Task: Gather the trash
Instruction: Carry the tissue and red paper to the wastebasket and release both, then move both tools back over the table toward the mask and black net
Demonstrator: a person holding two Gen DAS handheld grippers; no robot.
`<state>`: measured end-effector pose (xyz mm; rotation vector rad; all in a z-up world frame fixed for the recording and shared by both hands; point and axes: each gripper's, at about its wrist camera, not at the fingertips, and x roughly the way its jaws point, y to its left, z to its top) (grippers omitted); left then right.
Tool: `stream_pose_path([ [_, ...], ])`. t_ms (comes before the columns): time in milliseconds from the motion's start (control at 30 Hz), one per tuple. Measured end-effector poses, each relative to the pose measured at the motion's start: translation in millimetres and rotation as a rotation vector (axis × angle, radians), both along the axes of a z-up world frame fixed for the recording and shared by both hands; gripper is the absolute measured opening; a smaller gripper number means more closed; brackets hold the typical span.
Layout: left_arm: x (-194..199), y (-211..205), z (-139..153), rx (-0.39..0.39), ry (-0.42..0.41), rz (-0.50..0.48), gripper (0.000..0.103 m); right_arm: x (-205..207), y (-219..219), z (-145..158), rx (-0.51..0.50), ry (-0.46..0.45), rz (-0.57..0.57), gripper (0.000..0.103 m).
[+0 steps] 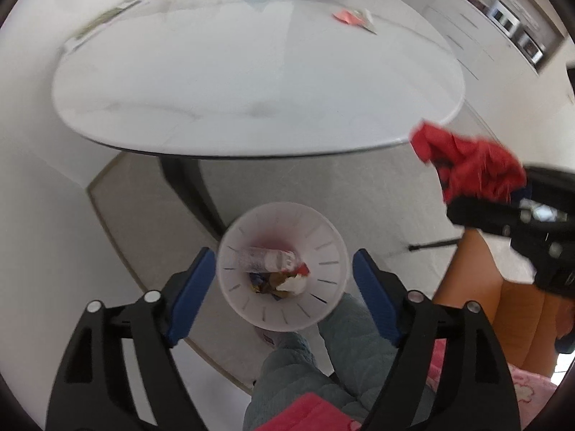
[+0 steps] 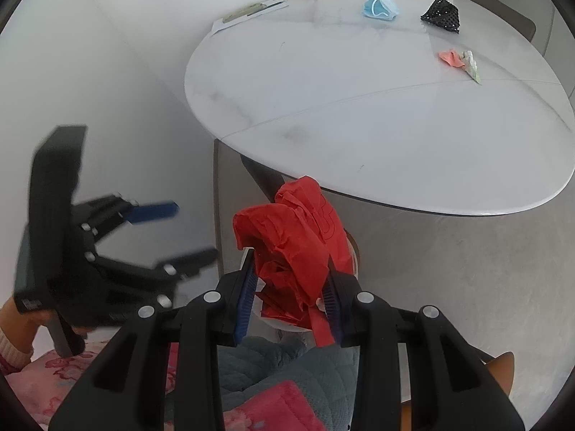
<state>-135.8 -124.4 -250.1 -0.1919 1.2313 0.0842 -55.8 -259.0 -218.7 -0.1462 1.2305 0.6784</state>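
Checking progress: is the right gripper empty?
No, the right gripper is clamped on crumpled red paper.

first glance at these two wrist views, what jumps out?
The crumpled red paper clamped in the right gripper, held below the near edge of the white table. Next, the white bin on the floor, straight under the open left gripper, with a bottle and scraps already inside. Far across the table lie a blue face mask and a pink scrap.
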Motion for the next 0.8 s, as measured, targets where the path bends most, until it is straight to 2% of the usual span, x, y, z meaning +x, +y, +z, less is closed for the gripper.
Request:
stream_pose_path([
  [200, -9.9, 27.9, 30.0, 0.057, -0.067, 0.098, 0.09, -10.2, 13.6, -17.4, -0.016, 0.014, 0.048, 0.036],
  [300, -17.7, 40.0, 41.1, 0.057, -0.087, 0.137, 0.092, -15.0, 21.6, -28.6, -0.034, 0.022, 0.067, 0.036],
  [333, -19.5, 43.2, 42.7, 0.056, -0.088, 0.148, 0.092, -15.8, 23.8, -31.9, -0.036, 0.026, 0.07, 0.039],
  [467, -29.3, 53.2, 45.2, 0.065, -0.086, 0.186, 0.095, -19.2, 34.4, -44.1, -0.062, 0.033, 0.081, 0.076],
  [567, -35.5, 58.3, 43.4, 0.066, -0.069, 0.193, 0.095, -20.6, 40.3, -46.6, -0.074, 0.035, 0.079, 0.091],
  [667, -40.9, 60.2, 40.6, 0.075, -0.061, 0.194, 0.095, -20.9, 42.7, -42.2, -0.083, 0.022, 0.056, 0.101],
  [800, -44.3, 61.1, 42.3, 0.07, -0.063, 0.191, 0.095, -16.2, 41.4, -33.6, -0.086, 0.011, 0.026, 0.101],
])
